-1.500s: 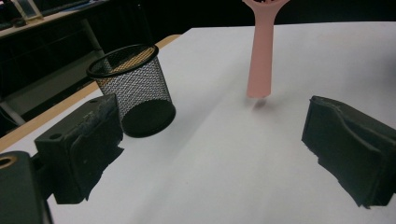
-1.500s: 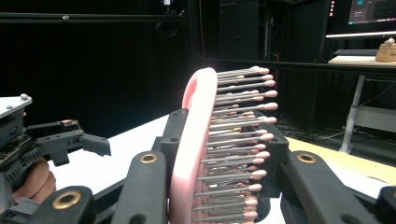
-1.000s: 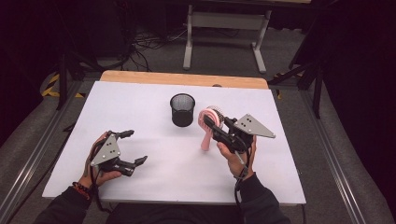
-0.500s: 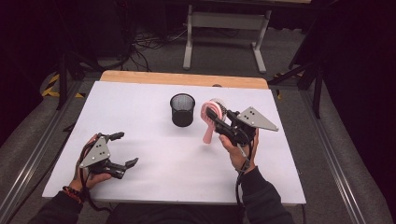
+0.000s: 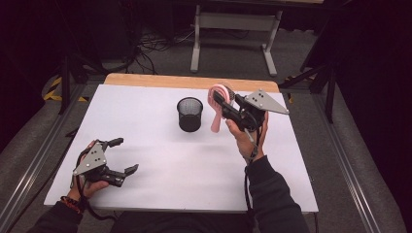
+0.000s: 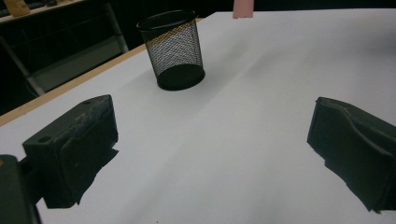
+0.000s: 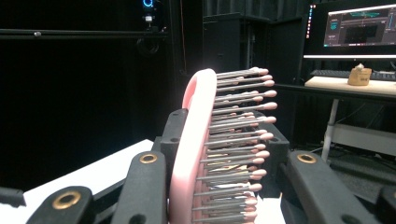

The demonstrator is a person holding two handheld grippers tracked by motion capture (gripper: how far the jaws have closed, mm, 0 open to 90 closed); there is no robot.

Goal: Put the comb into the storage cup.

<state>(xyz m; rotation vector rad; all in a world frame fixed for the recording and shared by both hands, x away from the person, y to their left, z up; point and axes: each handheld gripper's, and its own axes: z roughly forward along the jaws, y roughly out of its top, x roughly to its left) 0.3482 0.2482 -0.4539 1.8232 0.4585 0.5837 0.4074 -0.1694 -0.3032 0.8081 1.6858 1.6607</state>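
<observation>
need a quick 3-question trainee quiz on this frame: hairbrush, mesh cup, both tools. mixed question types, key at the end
1. True or false: the pink hairbrush lies flat on the table.
2. Which tool has its jaws apart with nothing between them? A) left tool B) right tool
3. In the high view, on which side of the black mesh cup is the hairbrush?

Key:
1. False. The right tool is shut on it and holds it above the table, head up and handle hanging down.
2. A. The left gripper view looks between two wide-open jaws at bare table and the cup beyond.
3. To its right, close beside it, not in it.
</observation>
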